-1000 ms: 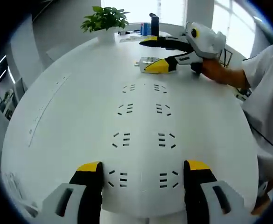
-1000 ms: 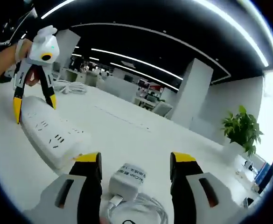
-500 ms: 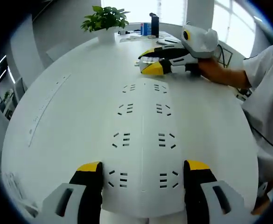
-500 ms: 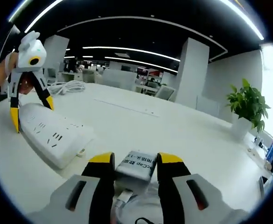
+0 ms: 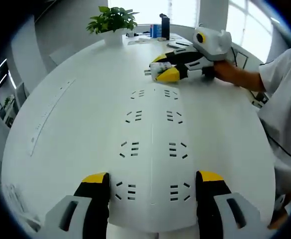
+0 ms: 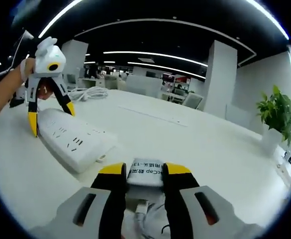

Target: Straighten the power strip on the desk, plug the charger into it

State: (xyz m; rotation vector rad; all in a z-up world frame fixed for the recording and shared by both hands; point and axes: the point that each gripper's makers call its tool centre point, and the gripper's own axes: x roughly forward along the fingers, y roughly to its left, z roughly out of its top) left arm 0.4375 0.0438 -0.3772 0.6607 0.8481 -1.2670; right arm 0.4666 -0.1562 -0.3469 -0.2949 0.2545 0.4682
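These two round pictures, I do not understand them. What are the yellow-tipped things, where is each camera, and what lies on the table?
A person holds one hand tool in each hand, and each tool carries a camera looking along its two yellow-tipped jaws. In the left gripper view, the left tool is open, its jaws on either side of the near end of a white power strip on the white desk. Beyond the strip is the right tool, with a potted plant further back. In the right gripper view, the right tool is shut on a white charger, whose cable trails toward the camera. There the left tool stands over the strip.
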